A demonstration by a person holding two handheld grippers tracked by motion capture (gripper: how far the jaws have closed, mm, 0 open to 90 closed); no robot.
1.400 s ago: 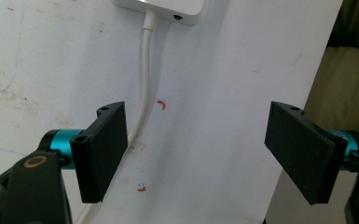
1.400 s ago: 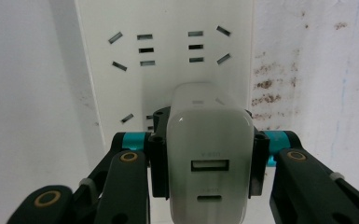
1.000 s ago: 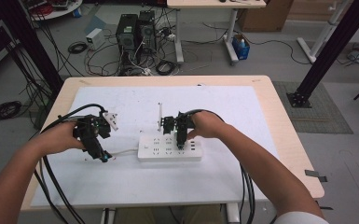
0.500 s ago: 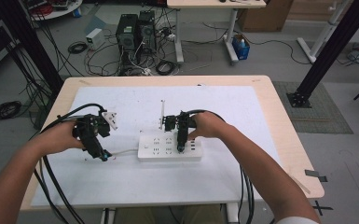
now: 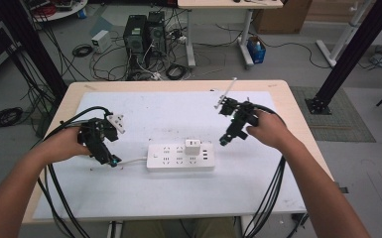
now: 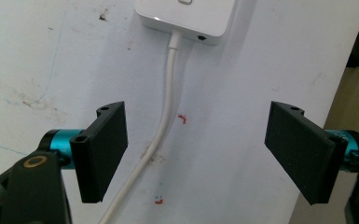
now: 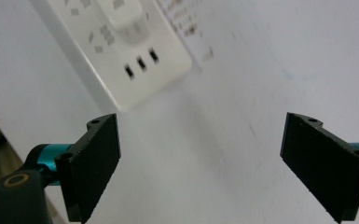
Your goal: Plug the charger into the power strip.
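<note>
The white charger (image 5: 192, 147) sat plugged in the power strip (image 5: 180, 157) at the desk (image 5: 278, 89) middle. The right tool (image 5: 224, 142), its jaws just opened and empty, hung beside it. The left tool (image 5: 113, 162) stood spread over the strip's cord (image 6: 168, 93). I think retreating straight and slowly would avoid knocking the charger.

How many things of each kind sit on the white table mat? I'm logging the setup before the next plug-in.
White rectangular plastic power strip: 1
White square plastic plug adapter, seated in the strip: 1
White power cord from the strip's end: 1
Total: 3
</note>
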